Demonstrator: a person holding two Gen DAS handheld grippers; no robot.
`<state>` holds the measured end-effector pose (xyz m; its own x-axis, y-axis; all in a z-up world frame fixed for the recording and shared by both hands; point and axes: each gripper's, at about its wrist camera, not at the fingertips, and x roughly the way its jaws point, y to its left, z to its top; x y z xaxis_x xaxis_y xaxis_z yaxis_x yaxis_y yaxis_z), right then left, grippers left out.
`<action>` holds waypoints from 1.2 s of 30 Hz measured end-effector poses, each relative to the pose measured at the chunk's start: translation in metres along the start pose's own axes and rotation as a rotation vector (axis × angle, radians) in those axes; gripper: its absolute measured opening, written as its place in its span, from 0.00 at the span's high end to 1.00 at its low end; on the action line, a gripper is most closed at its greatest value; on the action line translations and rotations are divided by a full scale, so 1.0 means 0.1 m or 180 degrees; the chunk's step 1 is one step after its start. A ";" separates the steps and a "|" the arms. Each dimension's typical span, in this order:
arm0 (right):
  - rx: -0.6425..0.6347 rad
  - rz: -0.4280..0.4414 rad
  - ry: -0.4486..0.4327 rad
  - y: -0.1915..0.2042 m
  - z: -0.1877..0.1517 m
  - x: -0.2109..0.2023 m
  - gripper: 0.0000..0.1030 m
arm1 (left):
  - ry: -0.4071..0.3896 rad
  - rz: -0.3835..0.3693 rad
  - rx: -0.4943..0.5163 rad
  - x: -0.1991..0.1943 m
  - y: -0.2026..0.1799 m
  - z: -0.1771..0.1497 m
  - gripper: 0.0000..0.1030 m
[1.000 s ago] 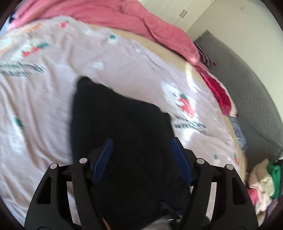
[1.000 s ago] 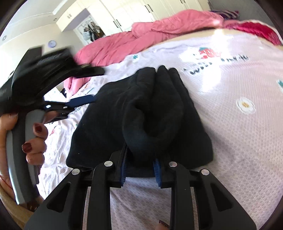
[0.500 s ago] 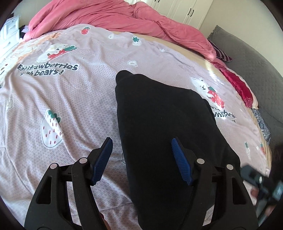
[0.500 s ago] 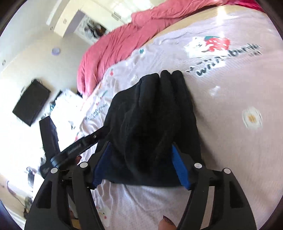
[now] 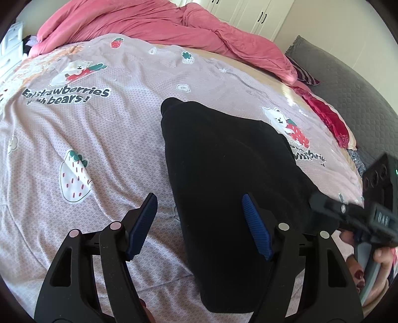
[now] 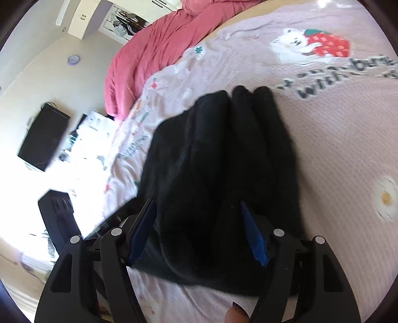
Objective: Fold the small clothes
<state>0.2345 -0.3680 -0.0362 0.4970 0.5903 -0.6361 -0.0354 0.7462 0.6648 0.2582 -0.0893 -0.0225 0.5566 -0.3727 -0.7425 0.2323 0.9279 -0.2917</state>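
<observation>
Left wrist view: no container in sight; the black garment (image 5: pixel 223 179) lay folded on the lilac printed bedsheet (image 5: pixel 99 139), running from mid-bed toward the near edge. My left gripper (image 5: pixel 199 223) hung above its near left edge, pointing steeply down, jaws wide and just then opening a little, nothing pinched. The right pad was over the black cloth, the left pad over bare sheet. A second before, this view was blurred and the garment filled the gap between the pads; now it sat right of centre. My right gripper (image 5: pixel 353 218) showed at the right edge, in my right hand (image 5: pixel 373 261), which had come into view since. The pink duvet (image 5: pixel 174 22) was bunched along the far side, a grey headboard (image 5: pixel 360 99) at far right.

Right wrist view: the garment (image 6: pixel 223 161) lay in long ridges running away from me. My right gripper (image 6: pixel 196 228) stood spread apart over its near end, angled down. I could not tell whether the pads touched the cloth. A second earlier those jaws were clamped on a thick fold; they had since let it go. The view was blurred. Beyond the bed's left edge, a dark screen (image 6: pixel 42 139) hung on the wall.
</observation>
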 end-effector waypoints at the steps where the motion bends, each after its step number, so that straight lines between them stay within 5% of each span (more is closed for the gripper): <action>1: -0.0038 -0.0116 0.0028 0.00 -0.03 0.00 0.36 | -0.0004 -0.0009 0.0003 -0.01 0.01 -0.01 0.39; 7: -0.0309 -0.0283 0.0305 0.02 -0.40 -0.22 0.54 | 0.0008 -0.0047 -0.0007 -0.01 0.03 -0.02 0.37; 14: -0.0098 -0.0171 -0.0119 -0.01 -0.02 -0.38 0.45 | 0.0006 -0.0039 0.0015 -0.04 0.01 -0.03 0.37; 28: -0.0024 -0.0011 0.0173 -0.05 0.48 0.23 0.32 | 0.0006 0.0011 0.0091 -0.04 0.00 -0.03 0.36; 31: -0.0284 -0.0258 0.0245 0.07 0.43 0.29 0.48 | 0.0013 0.0011 0.0087 -0.03 -0.01 -0.04 0.36; 32: -0.0371 -0.0285 0.0234 0.09 0.40 0.29 0.71 | 0.0017 0.0010 0.0086 -0.03 -0.02 -0.04 0.36; 33: -0.0408 -0.0226 0.0221 0.11 0.39 0.29 0.84 | 0.0019 0.0006 0.0087 -0.03 -0.03 -0.04 0.36; 36: -0.0528 -0.0272 0.0136 0.13 0.33 0.20 0.87 | 0.0035 0.0007 0.0126 -0.03 -0.08 -0.05 0.36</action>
<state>0.2723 -0.3559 -0.0274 0.4671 0.5325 -0.7059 -0.1388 0.8326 0.5362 0.2507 -0.0954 -0.0207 0.5483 -0.3703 -0.7498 0.2625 0.9275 -0.2661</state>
